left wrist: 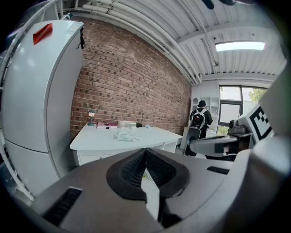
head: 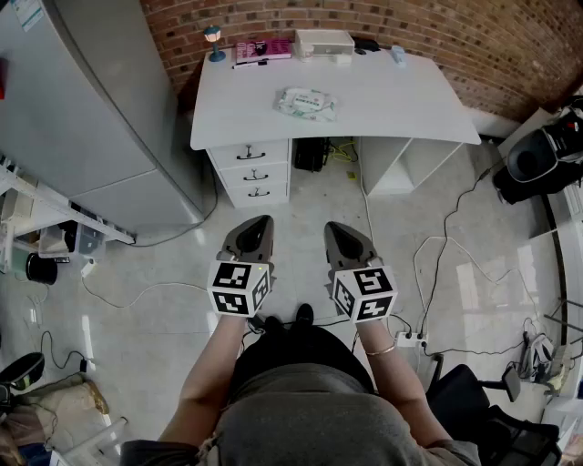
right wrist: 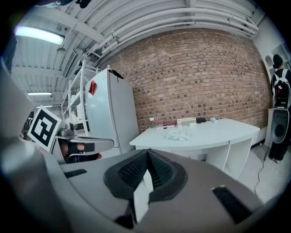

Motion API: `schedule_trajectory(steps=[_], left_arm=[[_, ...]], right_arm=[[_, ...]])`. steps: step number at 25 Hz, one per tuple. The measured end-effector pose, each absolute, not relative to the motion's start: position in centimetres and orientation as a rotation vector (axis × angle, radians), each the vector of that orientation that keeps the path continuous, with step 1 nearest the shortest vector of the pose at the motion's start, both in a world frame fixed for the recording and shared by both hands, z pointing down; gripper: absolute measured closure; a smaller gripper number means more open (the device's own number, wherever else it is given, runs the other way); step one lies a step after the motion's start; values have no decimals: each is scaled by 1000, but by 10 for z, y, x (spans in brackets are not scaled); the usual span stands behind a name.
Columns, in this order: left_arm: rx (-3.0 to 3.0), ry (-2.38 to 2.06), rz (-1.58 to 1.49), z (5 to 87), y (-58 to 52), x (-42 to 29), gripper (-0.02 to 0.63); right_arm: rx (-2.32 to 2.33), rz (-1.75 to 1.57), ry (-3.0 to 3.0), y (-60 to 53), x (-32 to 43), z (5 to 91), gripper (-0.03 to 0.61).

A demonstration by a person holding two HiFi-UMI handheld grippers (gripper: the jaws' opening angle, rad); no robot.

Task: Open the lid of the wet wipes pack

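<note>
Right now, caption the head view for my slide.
Shut, empty left gripper and right gripper face wet wipes pack on white desk.

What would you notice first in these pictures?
First, the left gripper and right gripper, both shut and empty, side by side above the floor, each with a black-and-white marker cube. Ahead, a white desk stands against a red brick wall, the wet wipes pack lying on top. A big grey fridge stands left of it.
</note>
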State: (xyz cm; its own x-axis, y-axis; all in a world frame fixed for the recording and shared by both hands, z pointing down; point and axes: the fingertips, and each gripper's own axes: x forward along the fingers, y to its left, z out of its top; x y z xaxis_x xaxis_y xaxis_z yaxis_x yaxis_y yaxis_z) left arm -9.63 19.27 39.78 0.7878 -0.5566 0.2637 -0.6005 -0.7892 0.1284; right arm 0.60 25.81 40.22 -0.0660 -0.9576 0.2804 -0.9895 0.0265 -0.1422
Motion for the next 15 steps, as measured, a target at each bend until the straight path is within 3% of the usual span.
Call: schedule_trajectory(steps=[15], left_arm=[[2751, -953, 363, 407, 185, -75, 589]], right_arm=[[2066, 506, -2198, 255, 33, 408, 574]])
